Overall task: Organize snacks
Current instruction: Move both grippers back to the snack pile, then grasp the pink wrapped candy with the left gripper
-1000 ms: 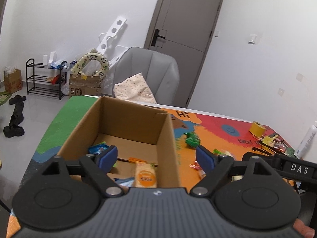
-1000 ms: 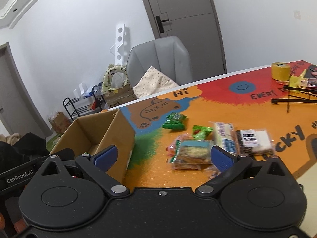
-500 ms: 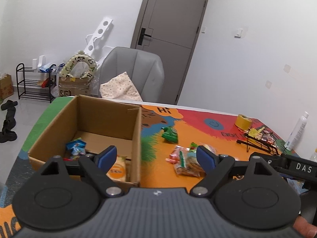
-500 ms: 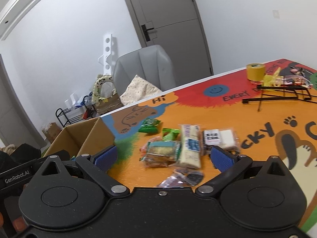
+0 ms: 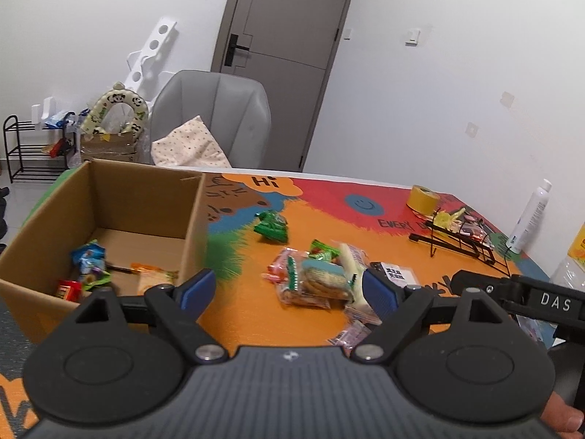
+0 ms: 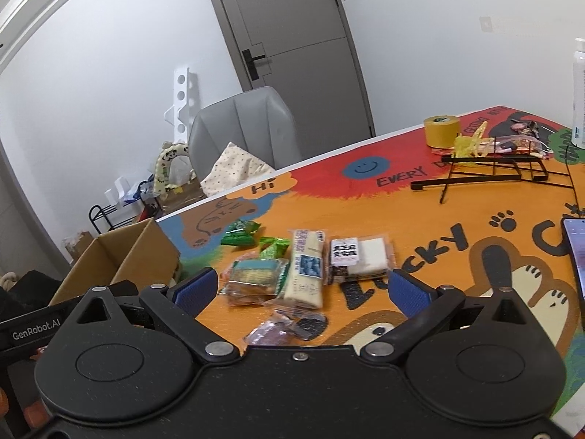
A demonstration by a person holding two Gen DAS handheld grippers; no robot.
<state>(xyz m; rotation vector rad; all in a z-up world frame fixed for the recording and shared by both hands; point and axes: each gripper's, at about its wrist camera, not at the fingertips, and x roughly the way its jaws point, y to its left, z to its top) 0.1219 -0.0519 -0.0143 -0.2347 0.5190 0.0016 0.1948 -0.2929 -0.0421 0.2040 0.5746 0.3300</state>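
Both grippers, left [image 5: 289, 287] and right [image 6: 301, 289], are spread and empty; the snack pile [image 6: 292, 270] lies on the table at 12 o'clock between the right fingers, nearer that hand, box [image 5: 109, 219] at 9.

White walls enclose the room. A grey door [image 5: 281, 62] with a black handle stands closed. A grey armchair [image 5: 215, 109] holding a dotted cushion [image 5: 190, 146] sits before it. A black wire rack [image 5: 25, 150] stands on the pale floor.
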